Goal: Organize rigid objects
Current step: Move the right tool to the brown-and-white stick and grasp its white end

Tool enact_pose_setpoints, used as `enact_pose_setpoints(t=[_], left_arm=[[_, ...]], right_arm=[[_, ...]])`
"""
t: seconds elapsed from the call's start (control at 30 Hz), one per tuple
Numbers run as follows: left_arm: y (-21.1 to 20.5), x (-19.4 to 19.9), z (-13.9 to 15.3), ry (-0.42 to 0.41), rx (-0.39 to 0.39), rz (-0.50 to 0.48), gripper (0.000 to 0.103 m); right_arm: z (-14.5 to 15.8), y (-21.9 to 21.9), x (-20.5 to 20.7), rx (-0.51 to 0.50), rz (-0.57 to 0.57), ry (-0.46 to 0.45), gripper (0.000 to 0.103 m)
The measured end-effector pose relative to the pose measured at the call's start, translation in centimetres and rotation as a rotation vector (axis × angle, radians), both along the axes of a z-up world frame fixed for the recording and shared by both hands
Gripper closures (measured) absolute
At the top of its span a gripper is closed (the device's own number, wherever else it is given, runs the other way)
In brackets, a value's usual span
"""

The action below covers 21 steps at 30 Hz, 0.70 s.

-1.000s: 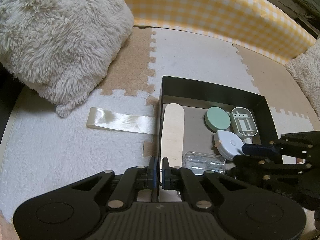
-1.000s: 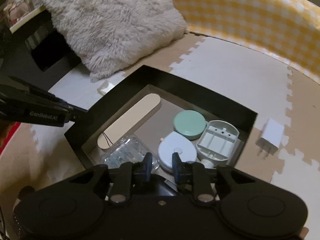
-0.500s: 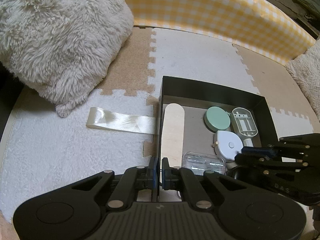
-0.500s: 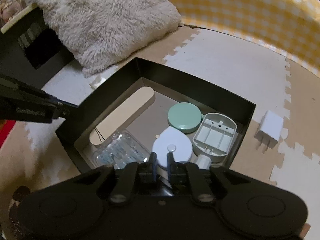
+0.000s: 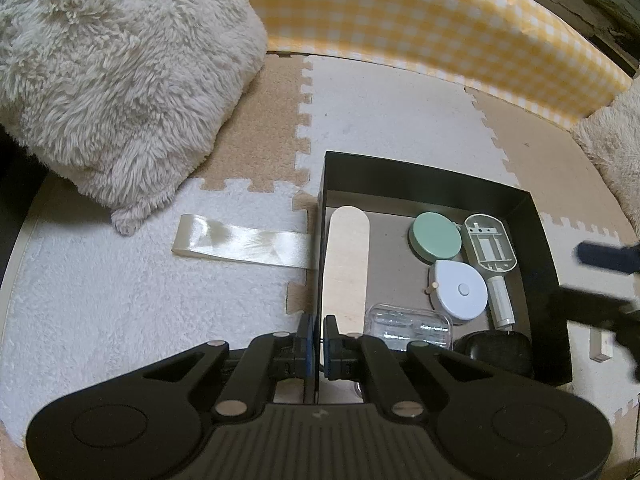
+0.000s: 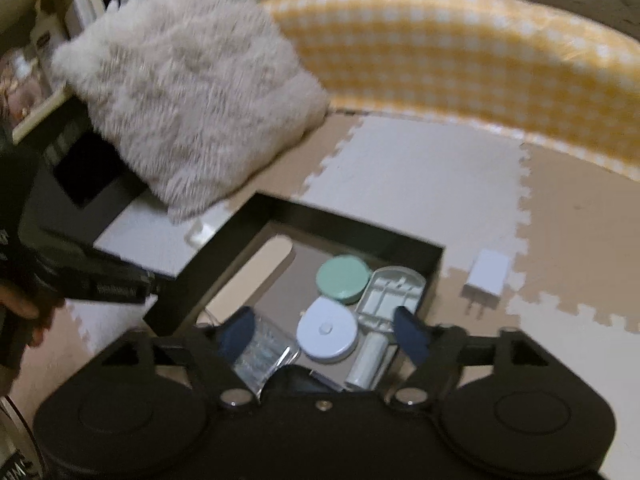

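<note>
A black box [image 5: 436, 172] sits on the foam mat. It holds a wooden stick [image 5: 346, 264], a green round case [image 5: 436, 236], a white tape measure [image 5: 460, 290], a grey plastic holder [image 5: 490, 244], a clear case [image 5: 408, 326] and a black case [image 5: 496, 350]. My left gripper [image 5: 319, 340] is shut on the box's left wall near its front corner. My right gripper [image 6: 324, 330] is open and empty above the box's near end [image 6: 434, 268]. A white charger [image 6: 486, 274] lies on the mat to the right of the box.
A fluffy cream pillow [image 5: 108, 80] lies at the back left. A yellow checked bumper [image 5: 420, 16] runs along the back. A shiny ribbon strip [image 5: 240, 242] lies left of the box. A second fluffy pillow [image 5: 612, 144] sits at the right edge.
My right gripper has opened wide and lifted back from the box, to the right. A black case now lies in the box's near right corner. My left gripper has not moved.
</note>
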<state>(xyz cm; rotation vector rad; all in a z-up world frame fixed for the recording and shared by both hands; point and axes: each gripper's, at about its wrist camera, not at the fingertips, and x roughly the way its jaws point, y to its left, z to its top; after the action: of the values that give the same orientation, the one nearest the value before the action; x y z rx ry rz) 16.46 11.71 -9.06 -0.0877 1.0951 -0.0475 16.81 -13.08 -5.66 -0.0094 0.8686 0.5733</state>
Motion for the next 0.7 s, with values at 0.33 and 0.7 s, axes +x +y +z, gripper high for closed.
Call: enact_pose_setpoints(t=[0.33,0.7], left_arm=[[-0.8,-0.2,-0.3,-0.007,0.051,-0.034,0.099],[-1.0,-0.3,-0.6,0.001,0.066,-0.044,0.099]], right_arm=[[3.3,-5.6,-1.2,-0.003,-0.183,-0.103,0.000],[1.3,-12.5,-1.5,-0.067,-0.494,-0.061,0.000]])
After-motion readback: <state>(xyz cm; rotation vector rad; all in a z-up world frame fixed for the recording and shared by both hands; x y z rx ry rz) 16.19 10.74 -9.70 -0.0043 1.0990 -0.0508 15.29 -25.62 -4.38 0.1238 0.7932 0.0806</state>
